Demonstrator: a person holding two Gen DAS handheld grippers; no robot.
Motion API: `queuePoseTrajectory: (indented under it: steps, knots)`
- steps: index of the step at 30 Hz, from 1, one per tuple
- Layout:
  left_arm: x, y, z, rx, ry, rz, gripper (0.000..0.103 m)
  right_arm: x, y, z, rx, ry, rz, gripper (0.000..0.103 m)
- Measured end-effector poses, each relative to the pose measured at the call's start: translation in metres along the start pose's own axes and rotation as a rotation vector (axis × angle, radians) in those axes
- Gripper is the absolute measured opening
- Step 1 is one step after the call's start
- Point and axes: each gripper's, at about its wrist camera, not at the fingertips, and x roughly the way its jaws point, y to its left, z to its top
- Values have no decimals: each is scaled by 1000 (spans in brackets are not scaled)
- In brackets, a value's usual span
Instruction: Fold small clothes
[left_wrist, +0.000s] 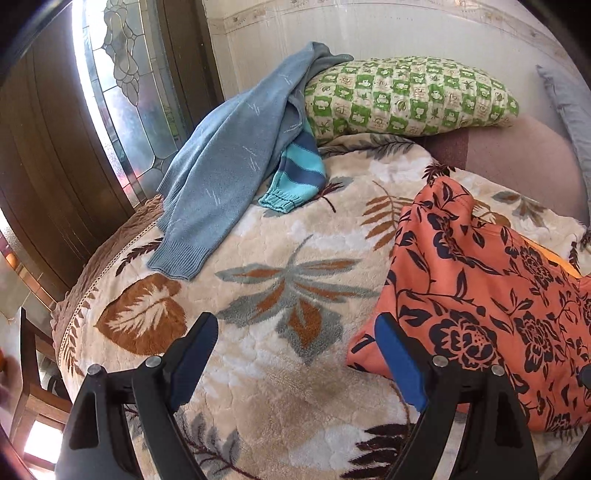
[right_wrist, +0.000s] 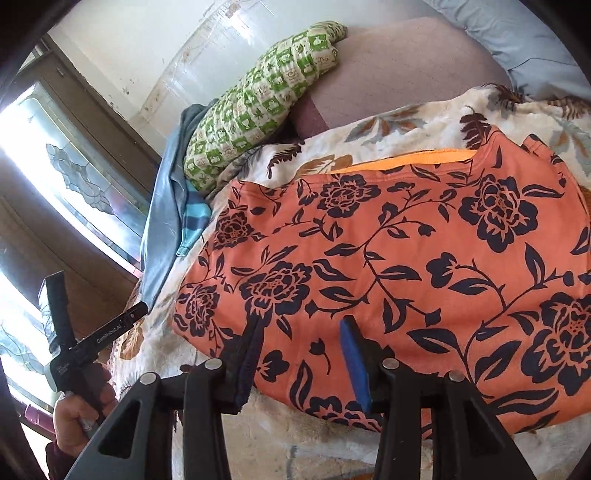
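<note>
The orange flowered garment (right_wrist: 388, 240) lies flat on the leaf-patterned blanket (left_wrist: 280, 280) that covers the bed, towards the right side of it. Its near hem runs just in front of the right gripper (right_wrist: 303, 343), and a plain orange inner layer shows at its far edge.

The right gripper stands with its jaws partly apart above the near hem. I see nothing clamped between them; the cloth lies under them. The left gripper (left_wrist: 295, 354) has its jaws wide apart over bare blanket, empty, with its right finger just beside the left edge of the garment.

Between the garment and the left edge of the bed there is an open stretch of blanket. At the far left corner a grey-blue sweater (left_wrist: 229, 173) is draped, partly over a striped blue sleeve (left_wrist: 299, 173) and against the green checked pillow (left_wrist: 406, 96), which rests along the far edge. Beyond the left edge is a wooden door with patterned glass (left_wrist: 122, 81). A hand (right_wrist: 81, 421) holds the left gripper's handle there.
</note>
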Motion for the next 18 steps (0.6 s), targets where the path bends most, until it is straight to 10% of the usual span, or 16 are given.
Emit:
queuePoseTrajectory:
  steps: [18]
  knots:
    - [-12, -8, -6, 11, -34, -21, 87, -9, 3, -6, -9, -21, -11, 47]
